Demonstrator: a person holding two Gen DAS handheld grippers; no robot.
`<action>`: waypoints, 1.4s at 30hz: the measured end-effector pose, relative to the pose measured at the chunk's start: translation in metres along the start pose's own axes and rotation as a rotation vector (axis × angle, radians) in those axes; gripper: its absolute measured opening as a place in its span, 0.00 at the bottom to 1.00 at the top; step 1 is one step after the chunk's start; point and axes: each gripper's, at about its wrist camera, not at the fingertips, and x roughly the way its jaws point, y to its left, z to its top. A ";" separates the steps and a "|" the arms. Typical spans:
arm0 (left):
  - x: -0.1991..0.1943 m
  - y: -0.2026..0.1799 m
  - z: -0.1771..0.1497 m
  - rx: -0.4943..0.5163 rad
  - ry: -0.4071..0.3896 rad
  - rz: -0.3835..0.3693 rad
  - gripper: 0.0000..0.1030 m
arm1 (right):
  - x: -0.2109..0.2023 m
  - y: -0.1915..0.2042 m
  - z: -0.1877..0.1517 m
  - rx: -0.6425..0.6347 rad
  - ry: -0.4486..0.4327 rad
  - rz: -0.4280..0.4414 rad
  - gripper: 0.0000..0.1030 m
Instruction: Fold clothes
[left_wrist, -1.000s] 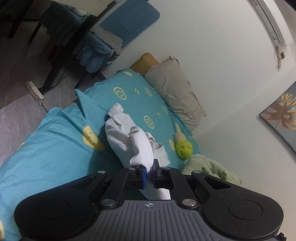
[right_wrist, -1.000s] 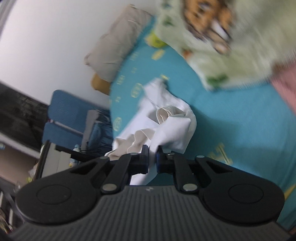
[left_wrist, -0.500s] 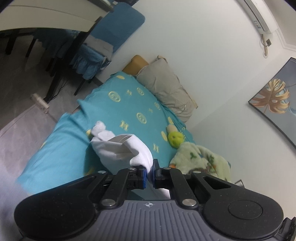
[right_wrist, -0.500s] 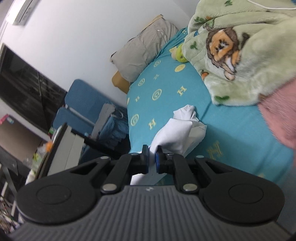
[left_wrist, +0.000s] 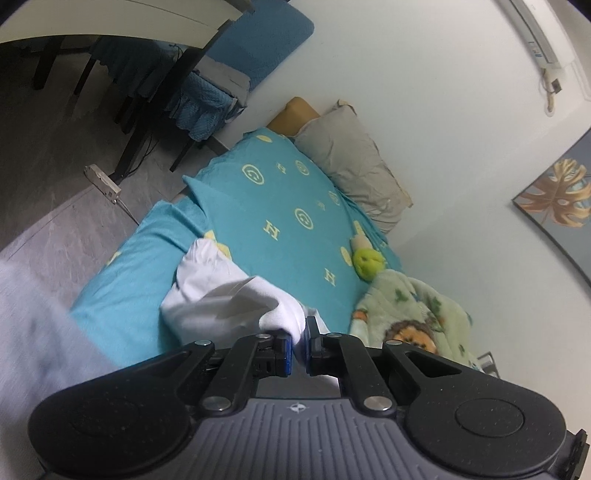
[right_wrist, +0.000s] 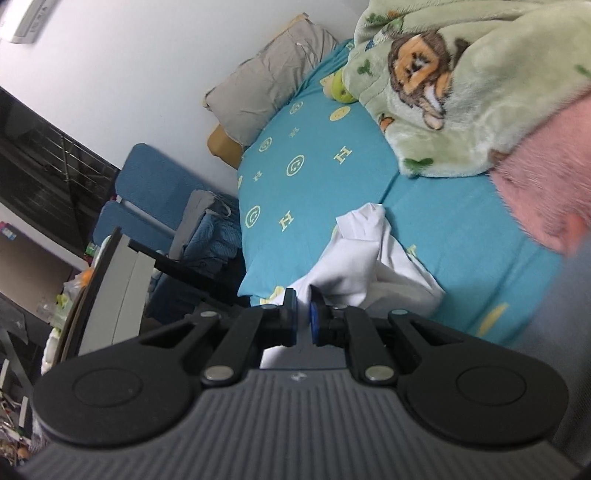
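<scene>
A crumpled white garment (left_wrist: 218, 295) hangs bunched above the teal bed sheet (left_wrist: 280, 206), its far end trailing on the sheet. My left gripper (left_wrist: 300, 341) is shut on one edge of it, white cloth pinched between the blue pads. In the right wrist view the same white garment (right_wrist: 365, 266) stretches from the sheet (right_wrist: 314, 184) up to my right gripper (right_wrist: 303, 317), which is shut on another edge. Both grippers point down toward the bed.
A grey pillow (left_wrist: 354, 166) lies at the head of the bed. A green cartoon blanket (right_wrist: 461, 85), a pink cloth (right_wrist: 543, 184) and a small green toy (left_wrist: 367, 260) sit along the wall side. A blue chair with draped clothes (left_wrist: 210, 99) and a desk stand beside the bed.
Both grippers pulled back and up from the bed with the garment in them; the cloth now stretches off the sheet. In the last half second they hardly moved.
</scene>
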 end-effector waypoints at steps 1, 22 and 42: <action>0.012 -0.002 0.006 0.001 0.000 0.011 0.07 | 0.010 0.002 0.006 0.000 0.006 -0.005 0.10; 0.240 0.041 0.038 0.106 0.036 0.239 0.07 | 0.225 -0.035 0.060 -0.117 0.174 -0.097 0.11; 0.235 0.007 0.021 0.433 0.004 0.212 0.95 | 0.201 -0.017 0.061 -0.182 0.107 -0.019 0.83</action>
